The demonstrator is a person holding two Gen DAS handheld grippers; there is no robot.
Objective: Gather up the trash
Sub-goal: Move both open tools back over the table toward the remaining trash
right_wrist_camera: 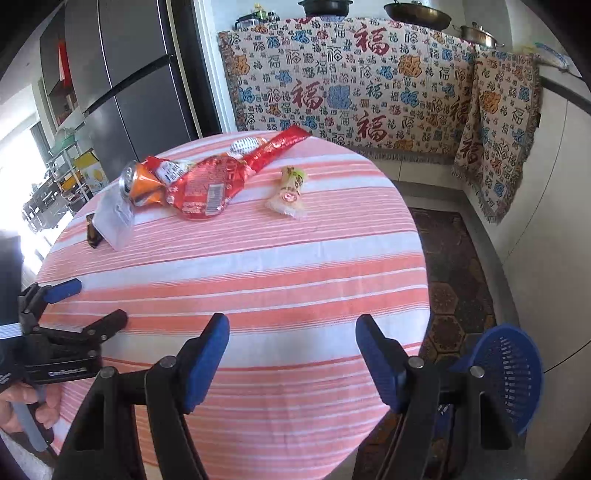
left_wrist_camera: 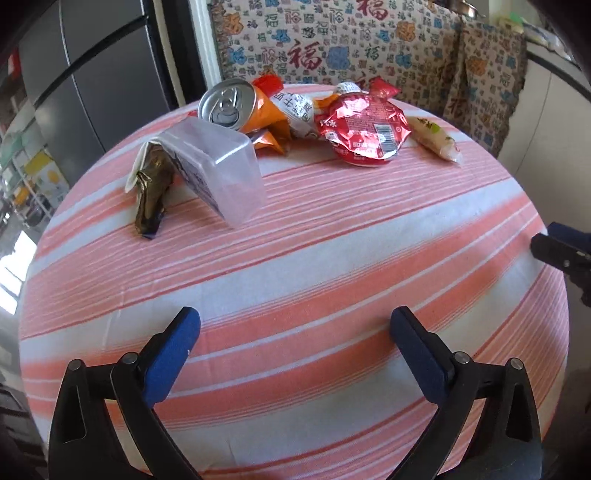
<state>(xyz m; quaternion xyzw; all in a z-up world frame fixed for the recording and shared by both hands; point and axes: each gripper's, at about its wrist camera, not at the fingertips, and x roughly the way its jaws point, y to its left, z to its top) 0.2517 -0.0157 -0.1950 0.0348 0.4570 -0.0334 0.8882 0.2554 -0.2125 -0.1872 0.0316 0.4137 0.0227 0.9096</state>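
both grippers open and empty — left gripper (left_wrist_camera: 295,325) and right gripper (right_wrist_camera: 291,332) hover over the striped tablecloth (left_wrist_camera: 314,266); the can (left_wrist_camera: 227,103) and red wrapper (left_wrist_camera: 365,129) lie well beyond the fingertips.

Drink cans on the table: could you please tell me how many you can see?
1: the can lies on its side at the far edge, among wrappers behind the clear box. Others may be hidden.

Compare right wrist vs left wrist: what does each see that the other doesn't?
Right wrist only: blue basket on the floor beside the table, pans above the patterned cloth, the hand holding the left gripper.
Left wrist only: close detail of the clear box over the gold wrapper.
Both: striped tablecloth, can, red lid; both grippers empty.
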